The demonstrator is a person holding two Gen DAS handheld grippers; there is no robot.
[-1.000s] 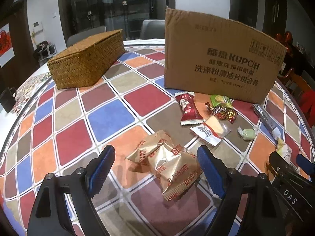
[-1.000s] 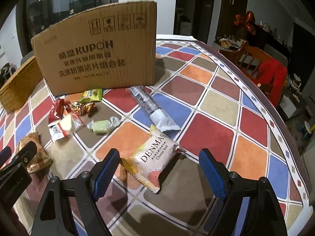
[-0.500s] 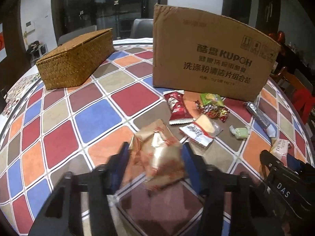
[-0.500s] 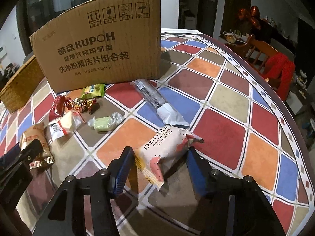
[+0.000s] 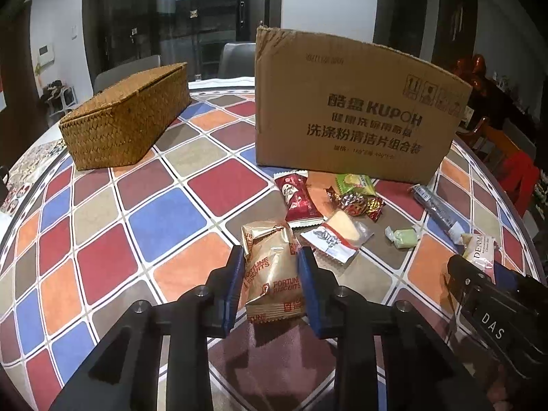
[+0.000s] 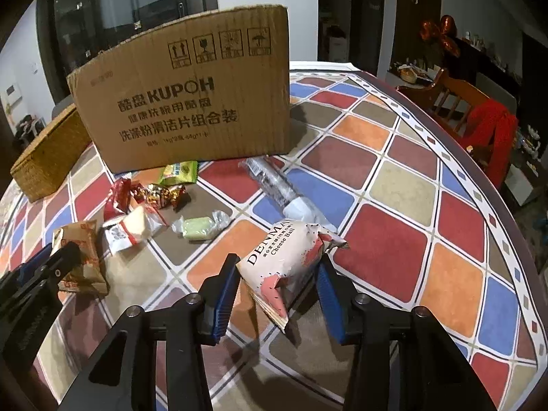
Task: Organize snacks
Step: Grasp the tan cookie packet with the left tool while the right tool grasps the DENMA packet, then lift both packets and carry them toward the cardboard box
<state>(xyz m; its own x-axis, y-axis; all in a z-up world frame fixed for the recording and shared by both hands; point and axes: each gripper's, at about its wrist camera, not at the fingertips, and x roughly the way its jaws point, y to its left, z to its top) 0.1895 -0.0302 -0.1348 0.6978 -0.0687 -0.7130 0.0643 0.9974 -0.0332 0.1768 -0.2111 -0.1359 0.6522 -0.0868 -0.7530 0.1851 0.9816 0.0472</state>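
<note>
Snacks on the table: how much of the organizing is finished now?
Nothing looks put away yet. In hand: the left tool is closing on the gold biscuit packet, the right tool on the white cheese ball packet. Left: six more snacks lie before the cardboard box.

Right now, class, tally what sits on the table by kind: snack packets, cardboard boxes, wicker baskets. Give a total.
Snack packets: 8, including the Fortune Biscuits packet and the Denma Cheese Ball packet
Cardboard boxes: 1, the Kupoh box
Wicker baskets: 1
Total: 10
</note>
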